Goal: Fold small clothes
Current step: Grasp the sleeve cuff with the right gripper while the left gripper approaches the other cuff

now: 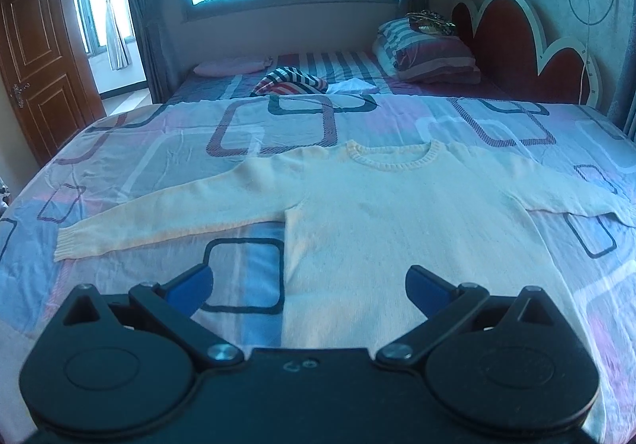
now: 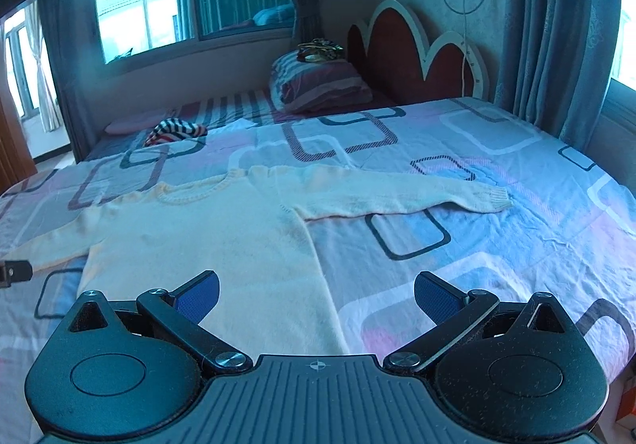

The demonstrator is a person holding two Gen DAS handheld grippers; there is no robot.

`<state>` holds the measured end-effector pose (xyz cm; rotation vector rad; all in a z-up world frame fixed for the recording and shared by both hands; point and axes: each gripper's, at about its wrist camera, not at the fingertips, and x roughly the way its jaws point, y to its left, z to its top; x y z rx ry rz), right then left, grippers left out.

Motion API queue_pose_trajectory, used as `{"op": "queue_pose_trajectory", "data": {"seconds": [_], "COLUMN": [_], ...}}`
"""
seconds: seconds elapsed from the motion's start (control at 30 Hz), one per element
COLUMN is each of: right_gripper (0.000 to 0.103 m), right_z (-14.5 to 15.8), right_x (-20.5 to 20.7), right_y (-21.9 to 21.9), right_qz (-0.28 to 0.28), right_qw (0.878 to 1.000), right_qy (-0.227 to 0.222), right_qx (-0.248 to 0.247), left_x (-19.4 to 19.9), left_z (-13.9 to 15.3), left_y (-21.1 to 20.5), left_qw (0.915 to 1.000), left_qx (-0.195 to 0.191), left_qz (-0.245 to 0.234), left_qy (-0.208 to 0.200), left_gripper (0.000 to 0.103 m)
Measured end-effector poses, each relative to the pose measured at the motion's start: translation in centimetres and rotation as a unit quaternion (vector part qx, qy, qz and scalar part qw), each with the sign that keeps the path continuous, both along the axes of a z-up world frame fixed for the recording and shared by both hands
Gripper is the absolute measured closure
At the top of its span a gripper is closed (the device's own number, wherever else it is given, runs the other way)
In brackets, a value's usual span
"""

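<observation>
— Progress so far, as you judged it?

— None on the fold itself. The cream sweater (image 1: 397,229) lay flat and face up on the patterned bedspread (image 1: 246,277), both sleeves stretched straight out, neckline at the far end from the fingers. No crease or fold showed anywhere.

— And the grippers?

— The left gripper (image 1: 309,287) was spread wide with nothing held; the sweater's left side edge ran between its fingers, and the left sleeve (image 1: 159,221) lay beyond its left finger. The right gripper (image 2: 317,295) was equally wide and empty, the sweater's right side edge between its fingers, the right sleeve (image 2: 397,193) out ahead.

— What remained?

— Everything, by my reading: sleeves in, body folded over.
</observation>
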<state>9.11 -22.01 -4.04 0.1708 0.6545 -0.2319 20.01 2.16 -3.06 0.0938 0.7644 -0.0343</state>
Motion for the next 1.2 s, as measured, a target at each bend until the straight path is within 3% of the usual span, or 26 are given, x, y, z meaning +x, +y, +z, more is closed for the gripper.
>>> {"op": "queue_pose_trajectory", "data": {"seconds": [0.17,0.33,0.5,0.53,0.57,0.6,0.77,1.03,1.1,1.13,1.2], "right_gripper": [0.0,0.001,0.001,0.013,0.031,0.036,0.036,0.036,0.048,0.06,0.068], "right_z": [-1.0,-2.8,-5.7,-6.3,-6.8,-7.5,-10.4,-12.6,-13.1,-13.4,-13.8], "right_x": [3.1,7.4,11.7,12.4,12.9,13.5,15.1,15.4,15.8,16.1,16.7], "right_y": [-3.6,-7.9,-14.1,-15.5,-17.0,-18.7,-26.9,-34.6,-35.5,-35.7,-35.9], "right_qz": [-0.015,-0.027,-0.062,-0.073,-0.083,-0.096,-0.175,-0.251,-0.255,-0.253,-0.249], "right_qw": [0.999,0.999,0.998,0.997,0.996,0.994,0.978,0.959,0.957,0.957,0.959], "right_qy": [-0.004,0.0,0.017,0.02,0.024,0.031,0.06,0.066,0.065,0.066,0.06], "right_qx": [0.032,0.022,0.029,0.03,0.034,0.045,0.1,0.117,0.122,0.123,0.122], "left_x": [3.1,6.7,10.5,11.1,11.7,12.2,14.1,15.6,15.9,16.0,16.1], "left_z": [-1.4,-2.7,-4.0,-4.3,-4.5,-4.8,-6.0,-7.7,-7.9,-8.0,-8.2], "left_y": [-0.9,-2.5,-5.3,-5.8,-6.4,-7.0,-9.2,-10.4,-10.4,-10.4,-10.5], "left_qw": [0.9999,0.9994,0.9995,0.9995,0.9995,0.9994,0.9991,0.9977,0.9976,0.9976,0.9975], "left_qx": [-0.008,-0.021,-0.005,-0.003,-0.002,-0.001,0.007,0.026,0.025,0.023,0.021], "left_qz": [0.002,0.014,0.017,0.017,0.016,0.017,0.018,0.027,0.027,0.025,0.022], "left_qy": [0.011,0.024,0.025,0.026,0.028,0.03,0.039,0.056,0.059,0.061,0.064], "left_gripper": [0.001,0.001,0.001,0.001,0.001,0.001,0.001,0.001,0.003,0.004,0.006]}}
